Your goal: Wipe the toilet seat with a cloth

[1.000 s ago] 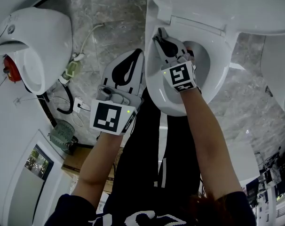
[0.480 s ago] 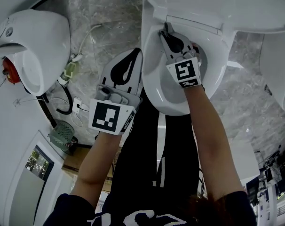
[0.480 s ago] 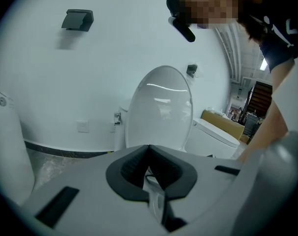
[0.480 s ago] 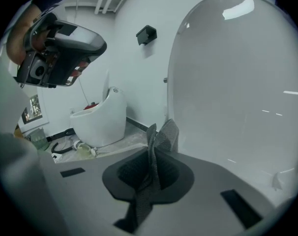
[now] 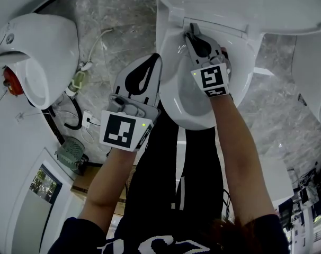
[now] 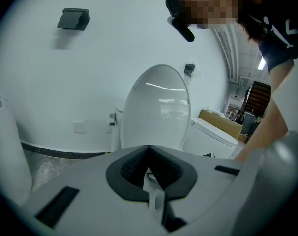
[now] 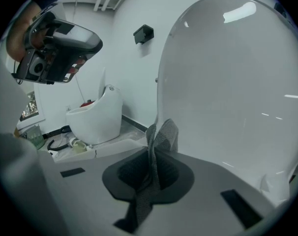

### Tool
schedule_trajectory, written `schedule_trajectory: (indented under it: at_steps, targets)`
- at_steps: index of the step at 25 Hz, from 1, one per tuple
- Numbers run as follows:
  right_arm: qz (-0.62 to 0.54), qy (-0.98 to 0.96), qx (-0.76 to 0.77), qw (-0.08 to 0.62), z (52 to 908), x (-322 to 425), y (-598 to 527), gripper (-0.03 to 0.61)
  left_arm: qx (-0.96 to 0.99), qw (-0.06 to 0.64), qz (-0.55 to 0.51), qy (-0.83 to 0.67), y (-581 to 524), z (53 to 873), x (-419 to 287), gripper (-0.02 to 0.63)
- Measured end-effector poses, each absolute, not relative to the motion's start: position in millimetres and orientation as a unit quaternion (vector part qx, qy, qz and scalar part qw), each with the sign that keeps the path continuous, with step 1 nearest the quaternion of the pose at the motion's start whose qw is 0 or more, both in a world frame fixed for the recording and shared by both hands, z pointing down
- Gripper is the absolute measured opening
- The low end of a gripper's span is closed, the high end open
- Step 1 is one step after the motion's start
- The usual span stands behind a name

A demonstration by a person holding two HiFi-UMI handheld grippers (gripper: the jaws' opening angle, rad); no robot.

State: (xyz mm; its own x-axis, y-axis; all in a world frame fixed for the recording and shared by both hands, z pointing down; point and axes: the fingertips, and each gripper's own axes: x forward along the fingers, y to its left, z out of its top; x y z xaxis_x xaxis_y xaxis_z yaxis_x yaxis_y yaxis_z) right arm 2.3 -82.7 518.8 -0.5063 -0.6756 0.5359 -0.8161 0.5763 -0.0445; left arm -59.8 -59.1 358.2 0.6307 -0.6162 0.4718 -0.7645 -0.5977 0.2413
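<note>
- The toilet seat lay under the right tongs, and its raised lid stood just ahead of their tips.
- The left tongs hung beside the bowl, left of the right tongs, pressed together tip to tip.
- The right tongs reached to the seat's rear, clamped on the cloth.
- The grey cloth was pinched between the right tongs, with a fold poking out past their tips.

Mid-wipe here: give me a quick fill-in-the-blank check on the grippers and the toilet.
Of the left gripper and right gripper, only the ____ one holds the cloth. The left one's jaws are ____, with nothing between them. The toilet lid is ____, not lowered.
Missing: right; shut; raised.
</note>
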Motion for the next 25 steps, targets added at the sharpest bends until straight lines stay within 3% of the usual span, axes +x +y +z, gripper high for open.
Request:
schedule_trajectory:
  at_steps: [25]
  targets:
    - [0.15, -0.797, 0.503, 0.298, 530.3, 93.0, -59.8, 0.026, 0.874, 0.212, 0.168, -0.403, -54.5, 355.1, -56.5, 0.011]
